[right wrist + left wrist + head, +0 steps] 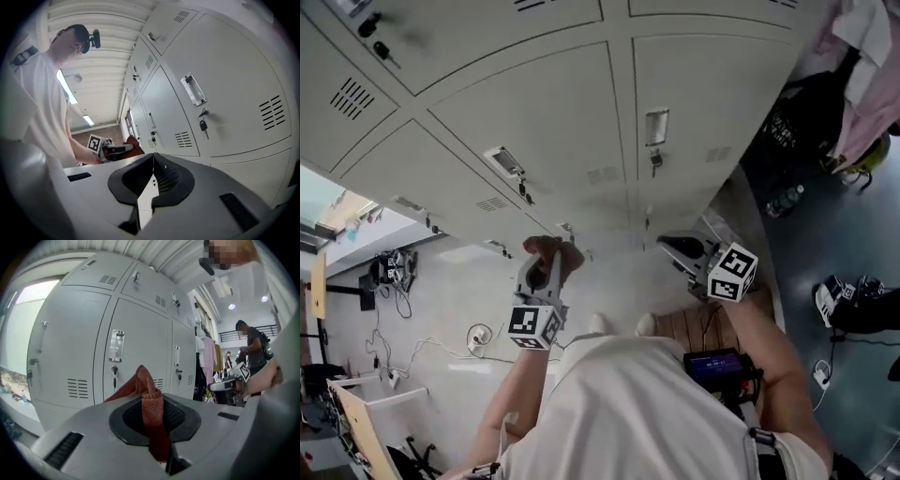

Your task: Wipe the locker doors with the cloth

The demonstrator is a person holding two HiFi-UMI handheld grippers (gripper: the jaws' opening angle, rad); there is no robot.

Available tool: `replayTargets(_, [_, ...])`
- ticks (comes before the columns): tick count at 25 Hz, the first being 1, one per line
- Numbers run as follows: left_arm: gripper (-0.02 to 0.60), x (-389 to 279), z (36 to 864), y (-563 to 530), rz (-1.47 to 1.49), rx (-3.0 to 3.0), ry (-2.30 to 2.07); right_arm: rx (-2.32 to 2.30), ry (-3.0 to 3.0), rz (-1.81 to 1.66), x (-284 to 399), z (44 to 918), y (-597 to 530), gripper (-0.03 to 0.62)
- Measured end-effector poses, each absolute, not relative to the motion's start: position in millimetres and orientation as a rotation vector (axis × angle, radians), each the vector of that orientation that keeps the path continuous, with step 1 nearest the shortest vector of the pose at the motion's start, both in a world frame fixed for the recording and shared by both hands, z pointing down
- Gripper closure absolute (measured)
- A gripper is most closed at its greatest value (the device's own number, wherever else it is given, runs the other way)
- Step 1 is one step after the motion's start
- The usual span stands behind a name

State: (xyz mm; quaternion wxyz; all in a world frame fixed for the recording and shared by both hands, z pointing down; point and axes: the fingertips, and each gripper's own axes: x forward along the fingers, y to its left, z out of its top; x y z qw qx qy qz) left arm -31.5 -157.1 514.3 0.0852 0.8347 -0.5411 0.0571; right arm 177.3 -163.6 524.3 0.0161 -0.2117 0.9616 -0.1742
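Observation:
The grey locker doors point(534, 122) fill the upper head view. My left gripper point(548, 261) is held up a little short of them, shut on a rust-red cloth point(551, 249). In the left gripper view the cloth point(151, 408) is pinched between the jaws of my left gripper point(149, 397) and folds up over them, with the locker doors point(136, 352) close ahead. My right gripper point(673, 246) hovers to the right at the same height. It is shut with nothing in it point(153, 161), beside a door point(225, 103) with a key in its lock point(203, 124).
Clothes point(855, 84) hang to the right of the lockers, above a water bottle point(785, 200) and shoes point(839, 300) on the floor. Cables and gear point(394, 272) lie at the left. Another person point(253, 345) stands in the background.

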Motion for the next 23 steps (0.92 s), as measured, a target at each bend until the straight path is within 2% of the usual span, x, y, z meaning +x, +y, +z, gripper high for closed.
replayTargets(8, [0.543, -30.4, 545.1, -134.7, 0.255, 2.448, -1.558, -0.564, 3.007, -0.530, 156.2, 519.1, -172.8, 0.577])
replayTargets(23, [0.543, -29.2, 541.6, -154.3, 0.184, 2.507, -1.523, -0.600, 3.047, -0.442, 150.6, 507.1, -183.4, 0.577])
